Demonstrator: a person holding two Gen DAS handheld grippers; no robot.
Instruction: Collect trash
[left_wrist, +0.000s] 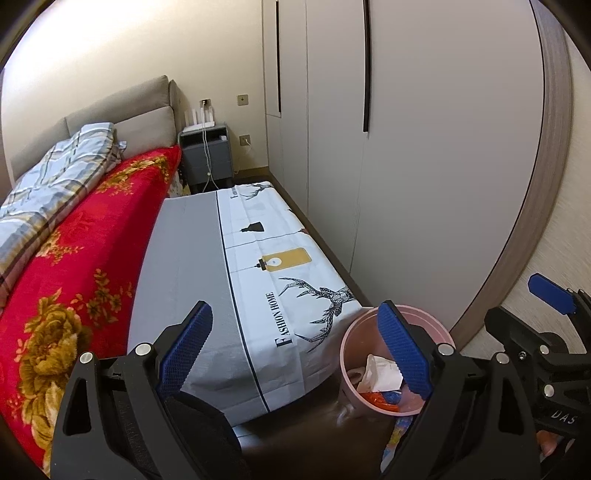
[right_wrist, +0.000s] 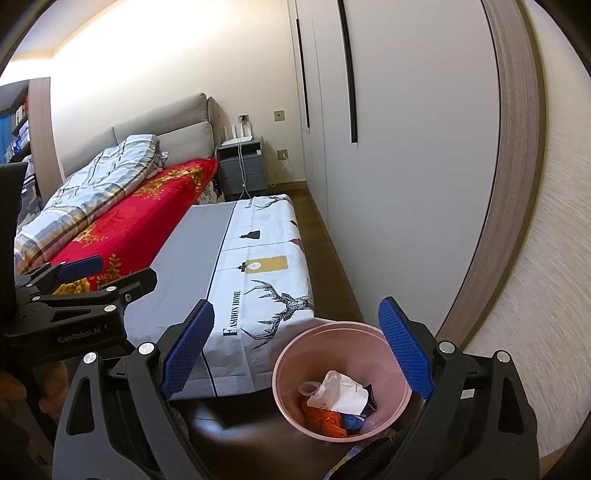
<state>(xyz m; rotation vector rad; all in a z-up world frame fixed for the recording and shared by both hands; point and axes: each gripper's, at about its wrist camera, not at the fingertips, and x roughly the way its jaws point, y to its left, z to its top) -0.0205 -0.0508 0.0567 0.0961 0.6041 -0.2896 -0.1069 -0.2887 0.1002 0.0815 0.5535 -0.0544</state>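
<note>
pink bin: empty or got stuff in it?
Not empty. The bin holds white paper over orange and blue scraps at the bottom.

Dark wood floor (right_wrist: 236, 424) — pink bin (right_wrist: 369, 336) beside cloth-draped bench (right_wrist: 192, 251).

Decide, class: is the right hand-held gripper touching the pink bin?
Apart. Right wrist view: right hand-held gripper is open and empty, above the pink bin.
</note>
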